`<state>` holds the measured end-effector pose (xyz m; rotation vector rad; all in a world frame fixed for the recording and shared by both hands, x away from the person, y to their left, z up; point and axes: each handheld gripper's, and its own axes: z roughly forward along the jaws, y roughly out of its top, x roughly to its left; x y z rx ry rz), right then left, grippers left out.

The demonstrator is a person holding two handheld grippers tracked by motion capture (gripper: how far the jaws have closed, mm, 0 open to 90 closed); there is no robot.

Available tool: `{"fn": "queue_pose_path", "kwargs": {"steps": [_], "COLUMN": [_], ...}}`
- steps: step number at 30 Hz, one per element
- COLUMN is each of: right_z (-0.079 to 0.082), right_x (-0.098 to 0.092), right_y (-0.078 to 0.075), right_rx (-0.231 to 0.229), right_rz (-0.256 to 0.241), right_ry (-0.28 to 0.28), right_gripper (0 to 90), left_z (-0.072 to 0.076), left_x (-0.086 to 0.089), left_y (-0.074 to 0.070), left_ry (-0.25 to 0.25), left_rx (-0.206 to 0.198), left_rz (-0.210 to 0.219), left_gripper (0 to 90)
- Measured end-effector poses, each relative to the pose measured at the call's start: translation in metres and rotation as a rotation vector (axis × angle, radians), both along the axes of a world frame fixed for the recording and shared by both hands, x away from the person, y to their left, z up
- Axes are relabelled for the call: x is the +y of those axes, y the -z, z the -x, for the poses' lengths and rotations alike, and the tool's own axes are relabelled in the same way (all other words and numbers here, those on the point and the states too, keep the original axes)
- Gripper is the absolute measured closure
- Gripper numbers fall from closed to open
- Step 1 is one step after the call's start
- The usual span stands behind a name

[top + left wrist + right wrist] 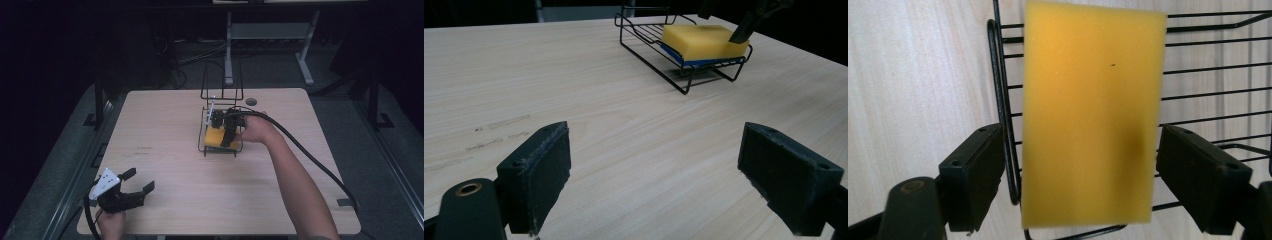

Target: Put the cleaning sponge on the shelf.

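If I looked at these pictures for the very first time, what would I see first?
The bright yellow sponge jumps out first, lying in a black wire rack near the middle of the wooden table. The right gripper hangs just over it with its jaws open, one on each side of the sponge. The left gripper waits open at the table's near left corner, far from the rack.

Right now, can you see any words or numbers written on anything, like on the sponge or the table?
No words, labels or numbers can be read.
Yellow sponge: plain, with one tiny dark speck and a brownish stain, no print.
Wire rack: bare black wire.
Table: a few faint dark marks, too small and smudged to read as letters.
Left gripper and right gripper: no lettering visible.
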<state>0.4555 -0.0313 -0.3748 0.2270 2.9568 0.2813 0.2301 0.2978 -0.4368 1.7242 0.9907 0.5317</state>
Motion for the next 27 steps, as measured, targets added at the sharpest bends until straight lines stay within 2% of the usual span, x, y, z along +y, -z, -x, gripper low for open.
{"fn": "queue_pose_path", "kwargs": {"steps": [6,9,16,24,27], "right_z": [0.007,0.01,0.017,0.026,0.027], "right_x": [0.0,0.002,0.006,0.01,0.011], "right_y": [-0.004,-0.002,-0.001,0.001,0.001], "right_rx": [-0.013,0.002,0.0,0.001,-0.003], "right_rz": [0.009,0.02,0.008,0.024,0.015], "right_ry": [-0.018,-0.023,-0.043,-0.06,-0.07], "right_gripper": [18.8,18.6,18.6,18.6,18.6], "left_z": [0.0,0.0,0.001,0.0,0.0], "left_x": [-0.002,-0.002,-0.003,-0.004,-0.003], "left_y": [0.0,0.0,-0.001,-0.001,-0.001], "left_ry": [0.004,0.006,0.006,0.009,0.008], "left_rx": [0.0,0.0,0.0,-0.002,-0.002], "left_rz": [0.001,-0.002,-0.005,-0.01,-0.009], "left_gripper": [12.9,13.0,13.0,13.0,12.9]}}
